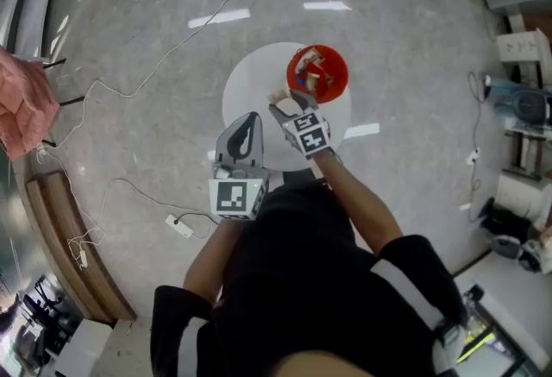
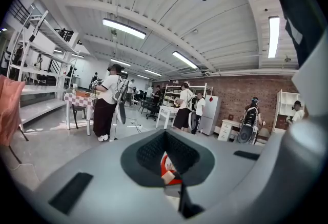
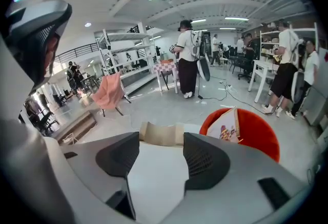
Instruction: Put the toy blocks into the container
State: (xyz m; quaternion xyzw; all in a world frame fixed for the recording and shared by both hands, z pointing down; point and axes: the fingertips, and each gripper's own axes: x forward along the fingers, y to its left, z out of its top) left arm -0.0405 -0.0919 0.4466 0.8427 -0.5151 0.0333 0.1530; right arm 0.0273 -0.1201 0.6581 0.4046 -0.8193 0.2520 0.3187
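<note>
A red bowl (image 1: 339, 73) with several toy blocks (image 1: 310, 72) in it stands at the far right of the round white table (image 1: 250, 82). My right gripper (image 1: 285, 101) reaches just left of the bowl, its jaws set against the two ends of a beige arch-shaped block (image 1: 280, 96). The right gripper view shows that block (image 3: 161, 134) filling the gap at the tips of the right gripper (image 3: 161, 138), with the bowl (image 3: 261, 136) to the right. My left gripper (image 1: 250, 116) hovers over the near table edge, shut and empty. Through the small gap of the left gripper (image 2: 165, 135) the bowl (image 2: 165, 166) shows.
White cables and a power strip (image 1: 179, 226) lie on the floor to the left. A pink cloth (image 1: 21, 103) hangs at the far left beside a wooden bench (image 1: 69, 246). Shelves and boxes (image 1: 522, 47) line the right side. People (image 3: 187, 59) stand farther off.
</note>
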